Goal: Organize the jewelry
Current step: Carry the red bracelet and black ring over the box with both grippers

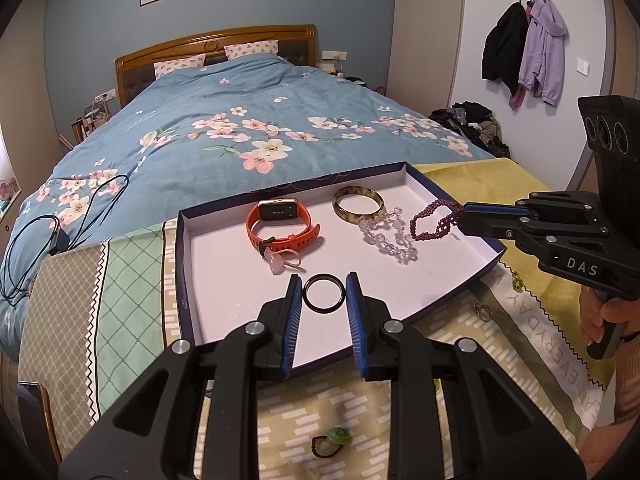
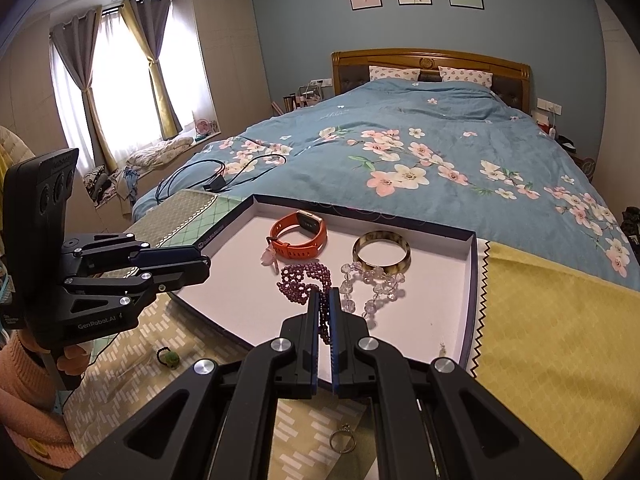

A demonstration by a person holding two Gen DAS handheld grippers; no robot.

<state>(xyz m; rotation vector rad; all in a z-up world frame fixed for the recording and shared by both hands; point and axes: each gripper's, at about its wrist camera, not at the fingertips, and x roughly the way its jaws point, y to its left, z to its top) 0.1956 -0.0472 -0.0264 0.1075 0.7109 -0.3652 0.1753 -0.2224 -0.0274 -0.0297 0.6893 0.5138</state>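
Left wrist view: left gripper [image 1: 323, 280] clamps a black ring [image 1: 323, 293] between its pads, over the near part of the tray [image 1: 188, 264].

Right wrist view: right gripper [image 2: 325, 300] closed on a purple bead bracelet [image 2: 302, 280], left of the clear beads [image 2: 372, 284].

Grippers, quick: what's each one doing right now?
Left gripper: shut on the black ring.
Right gripper: shut on the purple bead bracelet.

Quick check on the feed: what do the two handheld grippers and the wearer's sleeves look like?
Both grippers are matte black plastic with silver pivot bolts and blue finger pads. The right gripper bears white "DAS" lettering, the left gripper "GenRobot.AI". Each carries a black block with three round lenses. A peach knit sleeve covers the left forearm.
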